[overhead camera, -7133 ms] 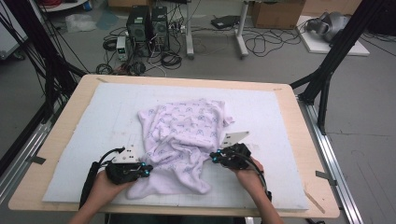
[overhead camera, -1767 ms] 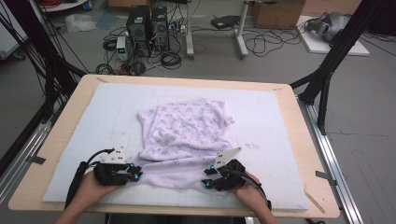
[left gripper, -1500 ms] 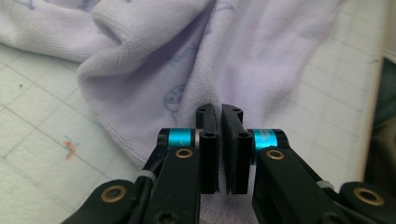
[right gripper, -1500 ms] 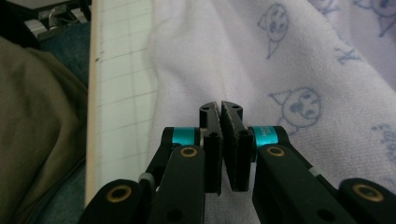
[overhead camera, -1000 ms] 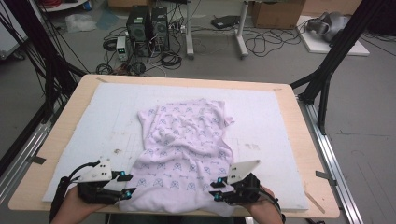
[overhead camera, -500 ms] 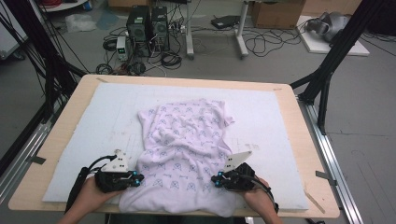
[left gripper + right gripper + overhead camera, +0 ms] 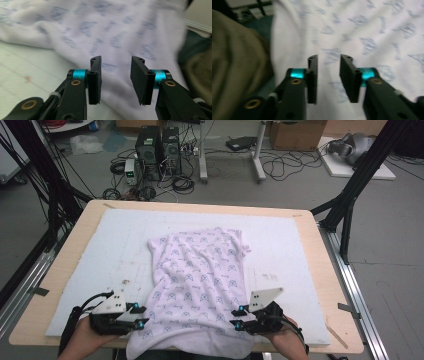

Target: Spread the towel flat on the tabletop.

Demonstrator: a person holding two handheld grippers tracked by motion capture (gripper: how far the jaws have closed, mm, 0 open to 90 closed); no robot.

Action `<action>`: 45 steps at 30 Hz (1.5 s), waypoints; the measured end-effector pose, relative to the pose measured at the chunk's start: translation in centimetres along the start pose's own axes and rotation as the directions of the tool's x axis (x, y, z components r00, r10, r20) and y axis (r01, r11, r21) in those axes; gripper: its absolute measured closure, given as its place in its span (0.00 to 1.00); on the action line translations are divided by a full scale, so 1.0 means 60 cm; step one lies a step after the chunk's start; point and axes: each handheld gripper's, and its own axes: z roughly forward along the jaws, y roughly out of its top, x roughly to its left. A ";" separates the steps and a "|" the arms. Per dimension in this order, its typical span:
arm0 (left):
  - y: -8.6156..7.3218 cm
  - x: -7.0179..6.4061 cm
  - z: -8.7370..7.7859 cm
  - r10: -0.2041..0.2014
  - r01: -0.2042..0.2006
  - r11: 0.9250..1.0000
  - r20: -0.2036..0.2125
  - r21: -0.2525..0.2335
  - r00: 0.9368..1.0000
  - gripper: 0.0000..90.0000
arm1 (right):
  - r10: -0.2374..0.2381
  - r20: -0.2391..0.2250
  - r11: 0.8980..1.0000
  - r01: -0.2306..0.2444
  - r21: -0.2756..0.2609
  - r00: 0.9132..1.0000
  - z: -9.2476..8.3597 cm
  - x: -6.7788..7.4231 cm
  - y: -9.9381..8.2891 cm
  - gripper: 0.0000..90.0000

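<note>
A white garment [image 7: 197, 280] printed with small blue motifs is spread lengthwise over the pale foam pad [image 7: 100, 250] in the centre of the high view; its upper end, with short sleeves flared to either side, sits mid-frame, and its lower hem is draped over the near edge of the wooden table [image 7: 65, 270] at bottom centre. The cloth is creased in long diagonal folds through its middle. The left gripper [image 7: 139, 316] is seen at lower left of the high view, just beside the garment's left edge near the hem, with a hand [image 7: 82, 342] behind it. In the left gripper view its jaws stand apart with a clear gap, having just been opening; the cloth is seen beyond and under the gap, blurred, with nothing pinched between the pads, so the claw is noted as released. The right gripper [image 7: 236, 317] is seen at lower right of the high view, at the garment's right edge close to the hem. In the right gripper view its jaws are likewise parted, having just been opening, and printed cloth lies past them, not clamped; this claw is also noted as released. An olive fabric surface is seen at the left of that view, out of focus. Cables and computer towers [image 7: 157, 145] are seen on the floor beyond the table at top of the high view.
</note>
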 end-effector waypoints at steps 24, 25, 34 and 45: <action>0.018 0.039 0.065 -0.060 0.060 0.998 0.020 0.011 0.998 0.94 | 0.076 0.114 0.996 -0.081 0.040 0.991 0.032 -0.073 -0.024 0.70; 0.023 0.033 0.073 -0.060 0.060 0.998 0.032 0.011 0.998 0.94 | 0.079 0.112 0.996 -0.083 0.036 0.991 0.033 -0.072 -0.025 0.70; 0.037 0.037 0.055 -0.062 0.063 0.998 0.059 -0.024 0.996 0.76 | 0.074 0.118 0.996 -0.078 0.035 0.990 0.033 -0.070 -0.025 0.70; 0.030 0.064 0.056 -0.093 0.095 0.995 0.052 -0.038 0.994 0.91 | 0.071 0.127 0.996 -0.076 0.038 0.989 0.033 -0.069 -0.024 0.68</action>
